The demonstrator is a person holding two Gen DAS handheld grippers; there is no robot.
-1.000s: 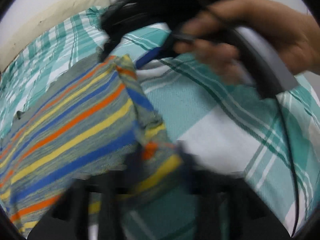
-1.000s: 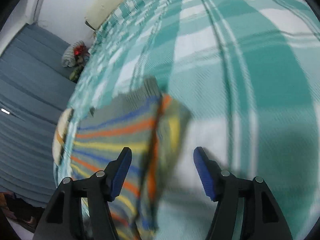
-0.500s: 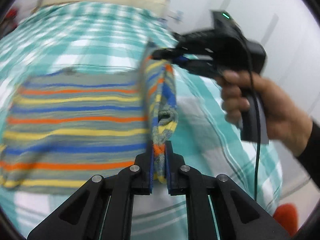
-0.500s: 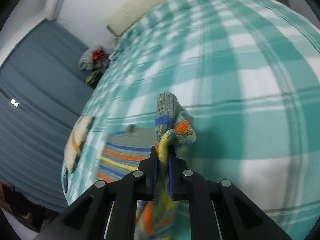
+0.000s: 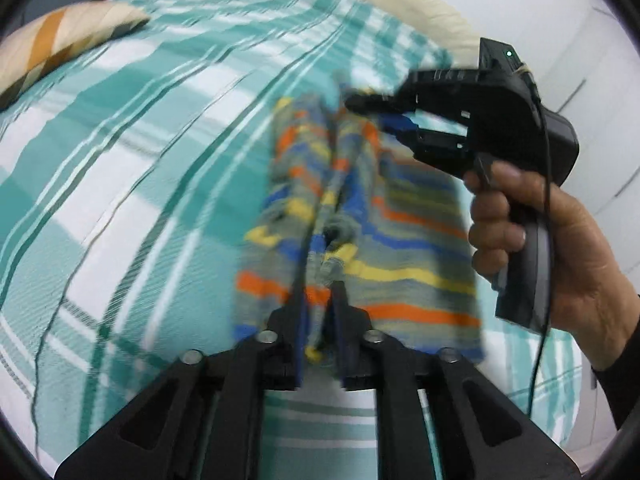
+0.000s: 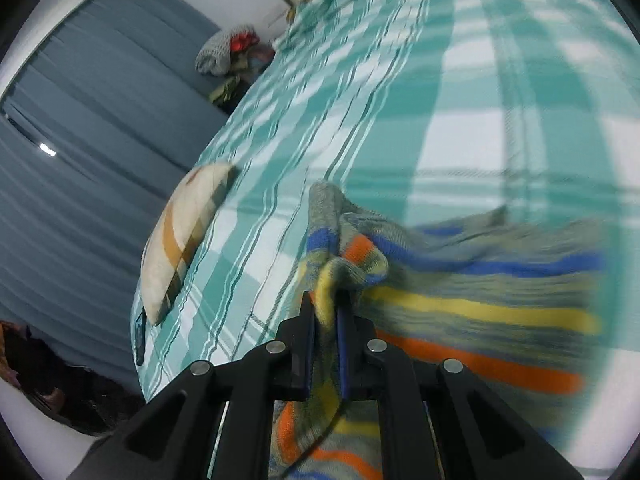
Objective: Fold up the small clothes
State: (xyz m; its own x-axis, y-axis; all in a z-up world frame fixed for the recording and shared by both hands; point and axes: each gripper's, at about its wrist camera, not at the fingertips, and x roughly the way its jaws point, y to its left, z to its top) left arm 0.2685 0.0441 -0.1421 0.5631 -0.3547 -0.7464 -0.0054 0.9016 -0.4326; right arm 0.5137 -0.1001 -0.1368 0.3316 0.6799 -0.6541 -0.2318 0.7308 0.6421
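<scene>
Striped knit garment [image 5: 404, 248], lifted over checked bedsheet [image 5: 132, 184]: one bunched edge between left gripper [image 5: 320, 300] pads, jaws just easing wider; another clamped in right gripper [image 6: 326, 312], likewise easing.

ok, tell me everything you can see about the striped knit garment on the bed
The striped knit garment looks like soft grey knit crossed by blue, yellow and orange bands. It is bunched into a lengthwise fold and lifted partly off the teal checked bedsheet. The left tool pinches its near end and the right tool pinches another gathered edge; both have just eased slightly wider but still grip cloth. Blur hides its exact shape.
</scene>
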